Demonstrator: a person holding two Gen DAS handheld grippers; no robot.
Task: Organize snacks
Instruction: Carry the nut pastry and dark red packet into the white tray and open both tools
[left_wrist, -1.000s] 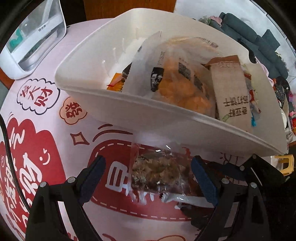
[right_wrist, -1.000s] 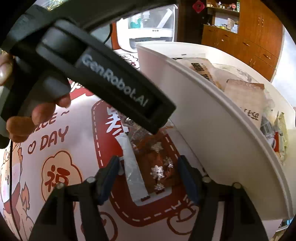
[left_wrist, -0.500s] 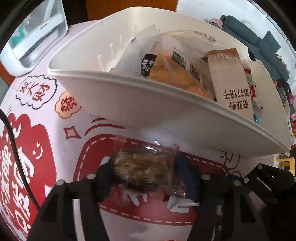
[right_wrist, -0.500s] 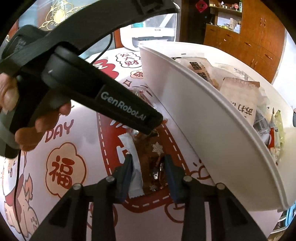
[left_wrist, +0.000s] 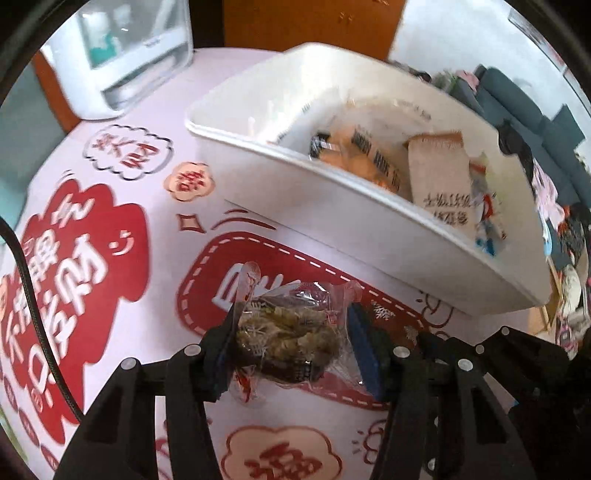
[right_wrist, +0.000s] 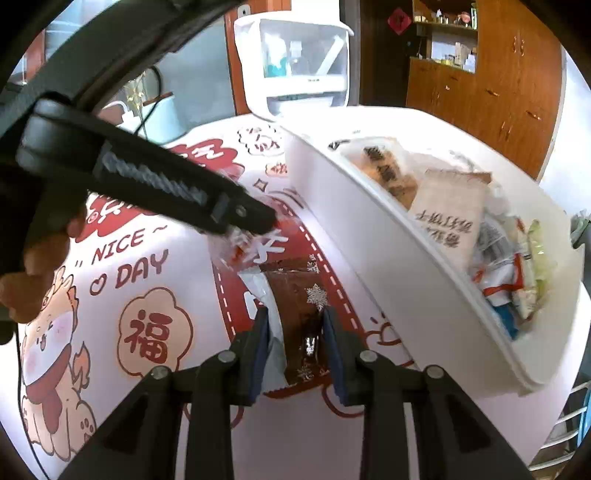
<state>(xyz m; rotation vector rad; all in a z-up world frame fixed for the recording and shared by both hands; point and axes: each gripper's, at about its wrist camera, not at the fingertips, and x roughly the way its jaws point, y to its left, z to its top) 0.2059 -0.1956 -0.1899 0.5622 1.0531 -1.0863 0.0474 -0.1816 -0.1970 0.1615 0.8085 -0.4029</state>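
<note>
My left gripper (left_wrist: 295, 339) is shut on a clear-wrapped nutty snack (left_wrist: 288, 336) and holds it above the red-and-white tablecloth, short of the white bin. My right gripper (right_wrist: 297, 339) is shut on a brown snowflake-printed snack packet (right_wrist: 299, 306), also off the cloth. The white bin (left_wrist: 332, 221) lies ahead of both, holding several snack packets; it also shows in the right wrist view (right_wrist: 388, 258). The left gripper's body (right_wrist: 147, 177) crosses the right wrist view at upper left.
A white appliance with a clear lid (left_wrist: 122, 55) stands at the table's far edge, also in the right wrist view (right_wrist: 299, 74). A black cable (left_wrist: 33, 306) runs along the left. Wooden cabinets (right_wrist: 480, 85) stand behind the table.
Both grippers closed on their packets and lifted them off the cloth. The left one has pulled back from the bin, so the bin looks farther away.
</note>
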